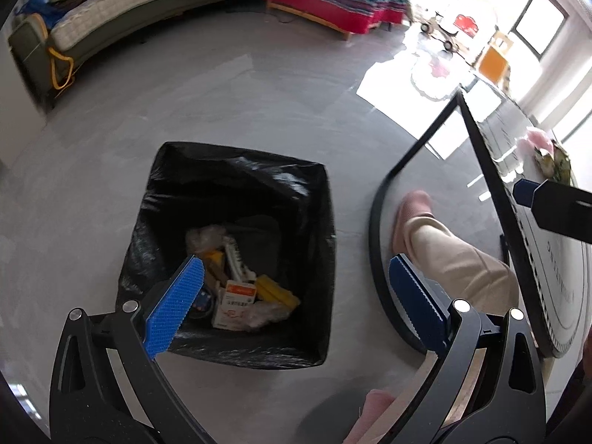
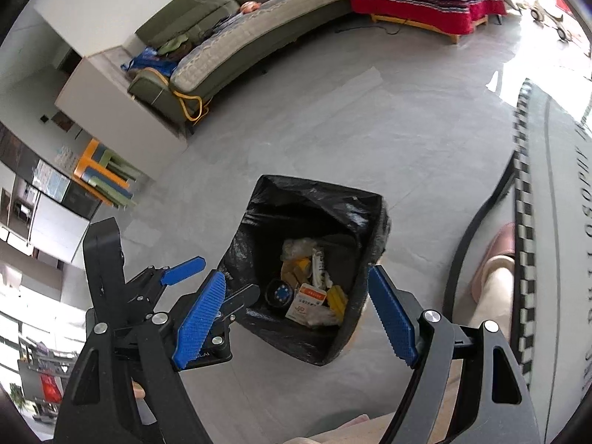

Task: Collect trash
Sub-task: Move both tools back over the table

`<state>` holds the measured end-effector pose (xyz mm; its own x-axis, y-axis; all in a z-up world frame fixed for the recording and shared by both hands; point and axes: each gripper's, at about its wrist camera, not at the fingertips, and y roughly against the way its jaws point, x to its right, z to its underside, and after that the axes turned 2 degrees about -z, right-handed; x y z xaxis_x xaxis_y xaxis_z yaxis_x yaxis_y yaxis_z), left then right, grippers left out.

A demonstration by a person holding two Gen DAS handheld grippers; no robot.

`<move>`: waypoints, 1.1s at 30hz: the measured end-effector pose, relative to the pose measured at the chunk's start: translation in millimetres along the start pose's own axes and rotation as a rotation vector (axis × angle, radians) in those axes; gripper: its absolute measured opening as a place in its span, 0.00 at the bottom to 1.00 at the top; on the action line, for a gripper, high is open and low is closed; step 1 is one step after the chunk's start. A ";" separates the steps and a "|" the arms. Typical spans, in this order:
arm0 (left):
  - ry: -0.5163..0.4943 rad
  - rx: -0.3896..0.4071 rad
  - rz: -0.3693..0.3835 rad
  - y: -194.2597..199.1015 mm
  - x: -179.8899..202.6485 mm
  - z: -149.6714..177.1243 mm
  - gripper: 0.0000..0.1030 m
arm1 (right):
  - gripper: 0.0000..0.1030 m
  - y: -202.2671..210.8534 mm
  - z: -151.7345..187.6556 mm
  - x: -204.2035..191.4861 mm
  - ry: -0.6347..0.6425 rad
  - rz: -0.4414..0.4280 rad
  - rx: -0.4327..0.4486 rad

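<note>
The left hand-held gripper [image 1: 292, 296] hangs with its blue-padded jaws spread wide and nothing between them. The right hand-held gripper [image 2: 296, 314] is likewise spread wide and empty. Both point downward into the same target: a trash bin [image 1: 229, 170] lined with a black bag, standing on the grey floor [image 1: 222, 92].

From the left wrist view the bin lies directly ahead and below, its opening seen almost square-on, so the left hand-held gripper seems the nearer of the two. In the right wrist view the left hand-held gripper [image 2: 192, 285] shows at the bin's left edge.

Inside the bin lies collected trash [image 1: 236, 288]: a white and orange carton, yellow packaging, crumpled clear plastic.

To the right stands a worktop [image 1: 518, 199] with a dark rim. On it, well apart from both grippers, rests some pink and greenish litter [image 1: 547, 151]; judging by the task, that lies rightward, nearer the right hand.
</note>
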<state>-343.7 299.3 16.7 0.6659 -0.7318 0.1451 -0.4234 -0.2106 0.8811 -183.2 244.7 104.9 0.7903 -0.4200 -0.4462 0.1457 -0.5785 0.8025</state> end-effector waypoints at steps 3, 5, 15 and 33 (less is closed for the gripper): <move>-0.022 0.003 0.025 -0.7 14.6 -5.8 0.94 | 0.78 14.9 4.4 15.9 -0.024 0.013 0.024; -0.040 0.003 0.048 -1.3 27.5 -10.6 0.94 | 0.78 25.2 7.5 27.8 -0.042 0.032 0.042; -0.232 0.020 0.114 -4.2 116.9 -36.5 0.94 | 0.78 78.8 21.1 86.2 -0.138 0.109 0.124; -0.520 0.033 0.220 1.9 272.2 -68.0 0.94 | 0.78 177.8 56.0 204.8 -0.346 0.271 0.237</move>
<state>-121.5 143.8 88.5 0.1732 -0.9820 0.0759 -0.5425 -0.0308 0.8395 -28.7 16.6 134.1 0.5314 -0.7615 -0.3711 -0.2089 -0.5423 0.8138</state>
